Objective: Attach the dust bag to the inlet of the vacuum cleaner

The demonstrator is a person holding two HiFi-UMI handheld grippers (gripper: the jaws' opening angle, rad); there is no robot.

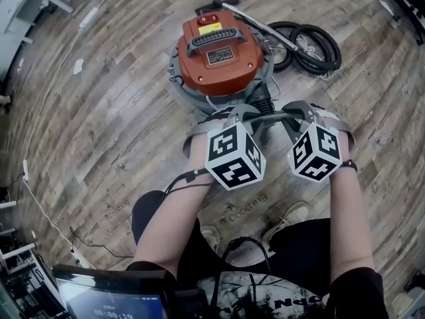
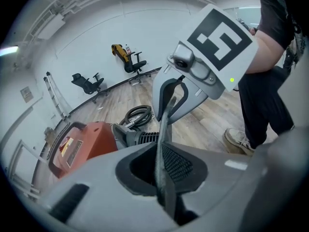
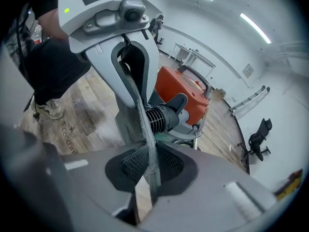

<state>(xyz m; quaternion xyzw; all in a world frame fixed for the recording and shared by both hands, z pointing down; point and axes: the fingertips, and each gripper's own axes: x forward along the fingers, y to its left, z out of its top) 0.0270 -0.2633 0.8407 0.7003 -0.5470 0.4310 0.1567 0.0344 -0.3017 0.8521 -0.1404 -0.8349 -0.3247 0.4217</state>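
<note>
Starting nearest the person, a tablet [image 1: 109, 298] with a lit screen sits at the lower left of the head view, with dark-clad legs and a light shoe [image 1: 289, 218] planted on the wooden floor [image 1: 119, 111]. Both bare forearms reach forward and down from there, each hand carrying a tool topped by a black-and-white marker cube.

The left tool [image 2: 161, 166] has its jaws drawn almost together, pinching a thin grey fold of the dust bag [image 2: 164, 120] between the ribbed pads. The right tool [image 3: 148, 163] is closed the same way on the same grey fabric. The bag edge runs as a narrow band from one tool straight across to the other, so the two tools face each other with the fabric stretched between them.

Just beyond that band lies the black ribbed inlet [image 3: 159, 119] on the near side of the vacuum cleaner [image 1: 216, 55]. The bag is held close in front of it, and whether it touches cannot be made out. The vacuum cleaner's round orange top carries a black handle [image 1: 214, 38].

Past the machine, a black hose [image 1: 309, 45] lies coiled on the floor with a metal tube beside it. Against the far white wall stand a ladder [image 2: 54, 98] and two office chairs [image 2: 88, 83].
</note>
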